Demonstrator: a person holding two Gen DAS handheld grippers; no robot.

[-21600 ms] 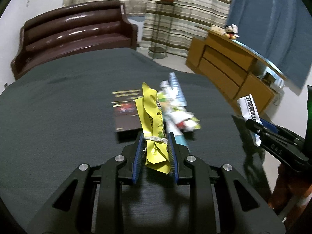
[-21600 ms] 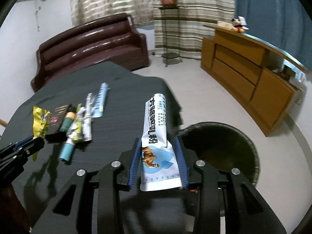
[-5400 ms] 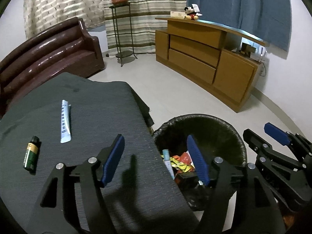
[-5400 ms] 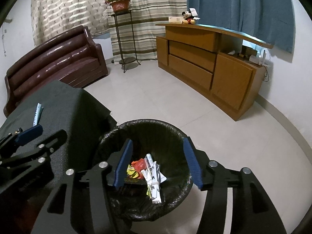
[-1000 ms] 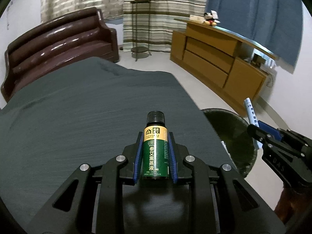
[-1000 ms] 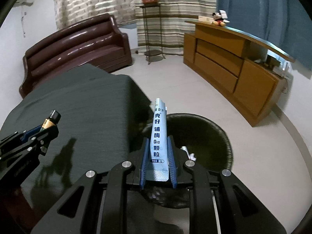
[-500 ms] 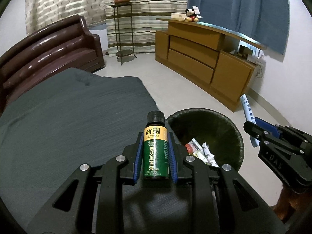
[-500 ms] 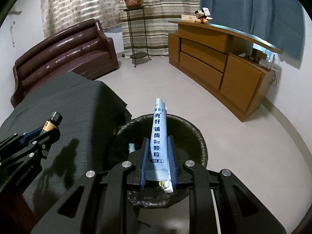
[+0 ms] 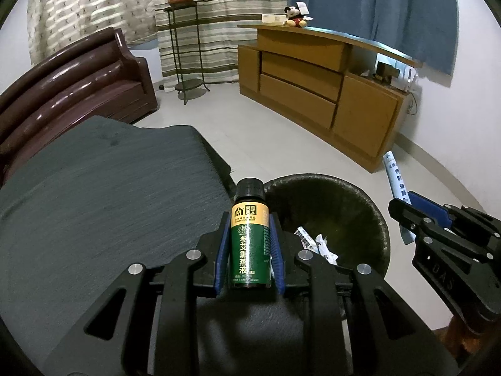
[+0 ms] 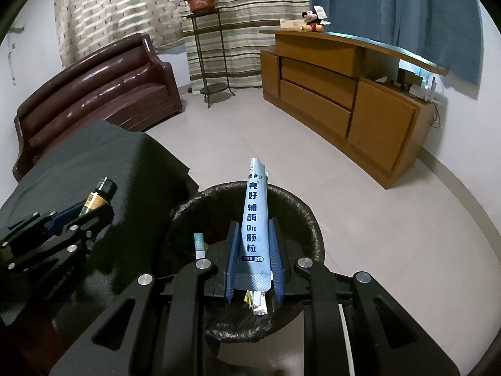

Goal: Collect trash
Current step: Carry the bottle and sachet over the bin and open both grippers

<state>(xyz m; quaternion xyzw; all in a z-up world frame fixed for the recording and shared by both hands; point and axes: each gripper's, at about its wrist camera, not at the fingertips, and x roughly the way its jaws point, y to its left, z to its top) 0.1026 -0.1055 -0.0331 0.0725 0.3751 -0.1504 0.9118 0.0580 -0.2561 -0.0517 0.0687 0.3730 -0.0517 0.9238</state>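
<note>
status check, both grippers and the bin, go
Left gripper shut on green bottle, near the bin's rim. Right gripper shut on blue sachet, over trash bin. Nothing blocking the drop.

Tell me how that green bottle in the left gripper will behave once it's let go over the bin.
The green bottle looks rigid, so it should probably drop straight rather than flutter. Its round body would likely roll if it landed on the table instead of the bin. Its glossy label may be slippery.
</note>
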